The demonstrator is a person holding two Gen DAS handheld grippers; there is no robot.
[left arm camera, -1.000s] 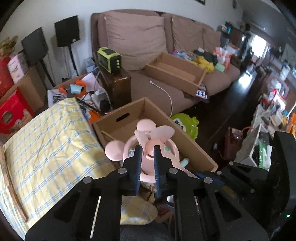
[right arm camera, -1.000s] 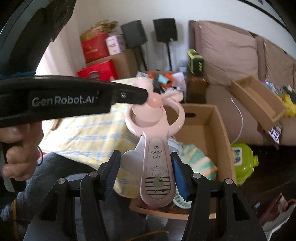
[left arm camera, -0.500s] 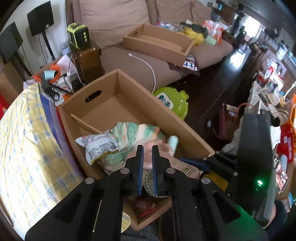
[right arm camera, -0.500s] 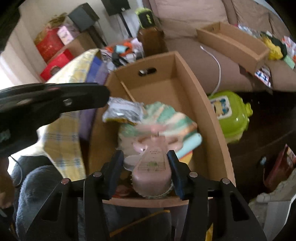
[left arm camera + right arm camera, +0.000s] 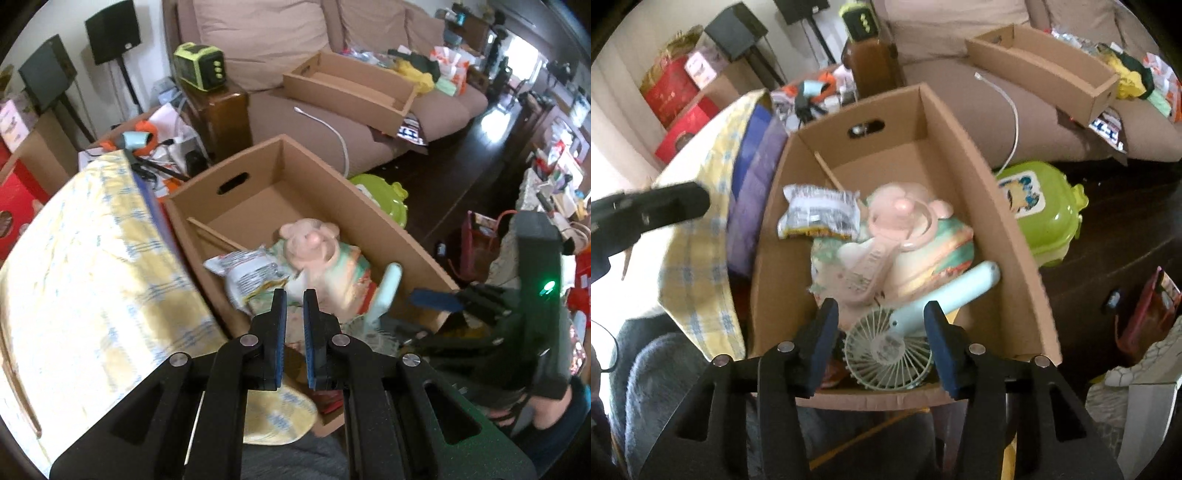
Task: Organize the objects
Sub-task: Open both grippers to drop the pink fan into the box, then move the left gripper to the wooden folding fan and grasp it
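A pink hand fan (image 5: 886,229) lies loose in the open cardboard box (image 5: 960,122), on top of a striped pastel bundle and beside a silver snack packet (image 5: 816,214). A mint hand fan (image 5: 890,347) rests at the box's near end. My right gripper (image 5: 881,321) hovers over that end. Its jaws are opening and grip nothing; the mint fan lies lower down in the box. My left gripper (image 5: 295,306) is shut with nothing between its pads, over the box's near left edge. The pink fan (image 5: 310,240) looks blurred in the left wrist view.
A yellow checked cloth (image 5: 92,258) covers the surface left of the box. A green toy case (image 5: 1045,210) sits on the dark floor to the right. Behind are a brown sofa (image 5: 258,37) with a second cardboard tray (image 5: 351,88), a wooden side table and speakers.
Both grippers held the pink fan above the box. They came down, and the fan now lies inside the box, free of both grippers.
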